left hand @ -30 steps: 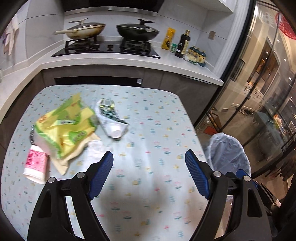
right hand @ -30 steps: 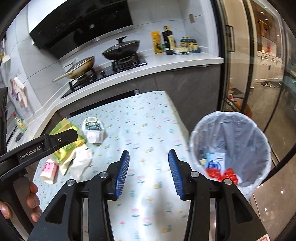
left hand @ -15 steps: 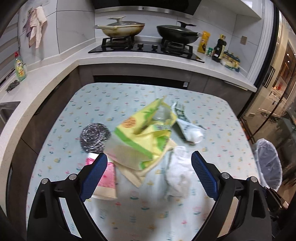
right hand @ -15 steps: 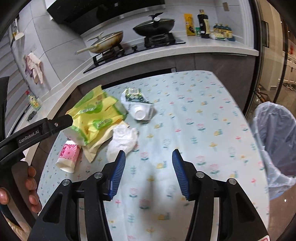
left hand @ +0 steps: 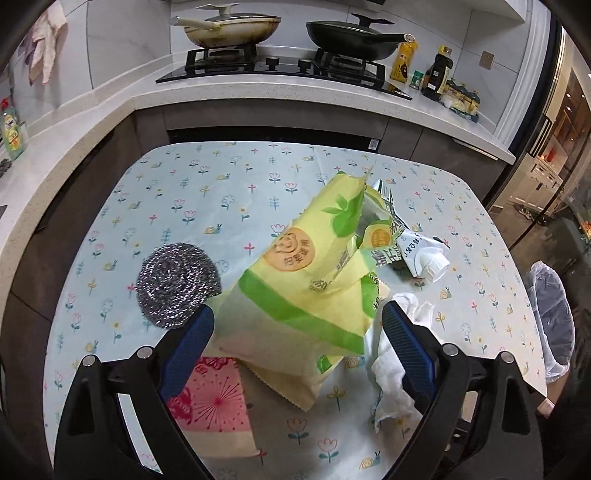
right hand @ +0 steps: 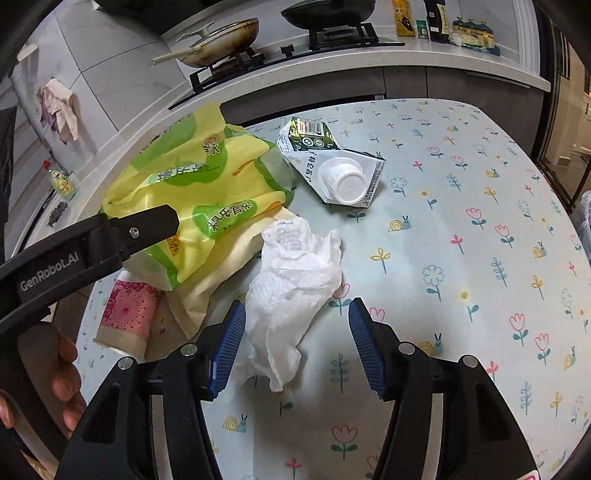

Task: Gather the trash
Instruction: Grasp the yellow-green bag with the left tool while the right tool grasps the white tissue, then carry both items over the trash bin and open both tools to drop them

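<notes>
A pile of trash lies on the flowered tablecloth (left hand: 221,192). My left gripper (left hand: 295,312) straddles the low end of a yellow-green plastic bag (left hand: 306,280); its jaws are closing, and the pads stand clear of the bag. My right gripper (right hand: 297,306) is open around the near end of a crumpled white tissue (right hand: 295,266). A steel scourer (left hand: 177,284) lies left of the bag. A pink paper cup (left hand: 218,398) lies on its side below it. The crushed milk carton (right hand: 332,162) rests behind the tissue. The lined trash bin (left hand: 550,321) stands off the table's right edge.
A beige wrapper (right hand: 207,288) sticks out from under the yellow-green bag (right hand: 192,184). One left finger (right hand: 147,225) reaches across that bag, with a person's hand (right hand: 66,369) behind it. A counter with a hob and two pans (left hand: 229,29) runs behind the table.
Both grippers have swung left from the bin side and come down over the pile. The bin has slid to the edge of both views. The right jaws stand wider.
</notes>
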A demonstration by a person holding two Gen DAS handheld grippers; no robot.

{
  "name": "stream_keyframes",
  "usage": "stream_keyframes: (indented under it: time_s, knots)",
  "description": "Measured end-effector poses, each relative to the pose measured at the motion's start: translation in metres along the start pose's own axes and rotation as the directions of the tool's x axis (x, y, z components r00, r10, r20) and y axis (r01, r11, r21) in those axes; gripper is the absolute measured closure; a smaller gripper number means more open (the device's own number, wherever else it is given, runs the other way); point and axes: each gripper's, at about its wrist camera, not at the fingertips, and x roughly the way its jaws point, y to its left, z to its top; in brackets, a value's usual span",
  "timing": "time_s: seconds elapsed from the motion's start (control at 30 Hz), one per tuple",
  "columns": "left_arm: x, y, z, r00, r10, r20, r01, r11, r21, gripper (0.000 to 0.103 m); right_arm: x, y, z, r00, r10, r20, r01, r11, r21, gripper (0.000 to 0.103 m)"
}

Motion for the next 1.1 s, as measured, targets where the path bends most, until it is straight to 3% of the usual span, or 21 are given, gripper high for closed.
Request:
stream_keyframes:
  time_s: [0.07,0.1,0.17,0.23,0.3,0.47,0.8,1.1]
  knots:
    - [0.001,-0.001,0.001,1.0,-0.007,0.007,0.007,1.0,0.002,0.027,0.009,-0.001,0.002,1.0,-0.006,-0.009,0.006,1.0,0.005,0.048]
    - [0.002,-0.002,0.001,1.0,-0.013,0.006,0.013,1.0,0.002,0.037,0.011,-0.003,0.002,1.0,-0.001,-0.013,0.001,1.0,0.007,0.053]
    - [0.003,-0.002,0.002,1.0,-0.027,-0.006,0.027,1.0,-0.004,0.044,0.014,-0.004,0.003,0.999,0.015,-0.033,-0.015,1.0,0.008,0.084]
    - [-0.001,-0.003,0.003,1.0,-0.019,0.013,0.019,1.0,-0.006,0.054,0.011,-0.006,0.002,1.0,0.018,-0.025,-0.018,1.0,-0.001,0.094]
    - [-0.006,-0.006,0.004,1.0,-0.011,0.027,0.011,1.0,0.0,0.063,0.001,-0.008,0.002,1.0,0.01,-0.005,-0.01,1.0,-0.013,0.095]
    - [-0.029,-0.018,0.009,0.997,-0.021,0.076,0.022,1.0,-0.011,0.072,-0.032,-0.022,0.006,0.998,0.013,0.057,-0.013,1.0,-0.004,0.096]
    - [-0.095,-0.083,0.021,0.978,-0.098,0.185,0.09,0.994,0.055,0.074,-0.129,-0.071,0.02,0.973,-0.01,0.232,-0.002,0.999,0.053,0.096]
    - [-0.113,-0.178,0.011,0.968,-0.182,0.171,0.153,0.973,0.171,0.074,-0.191,-0.135,0.018,0.945,-0.091,0.316,0.047,0.988,0.144,0.096]
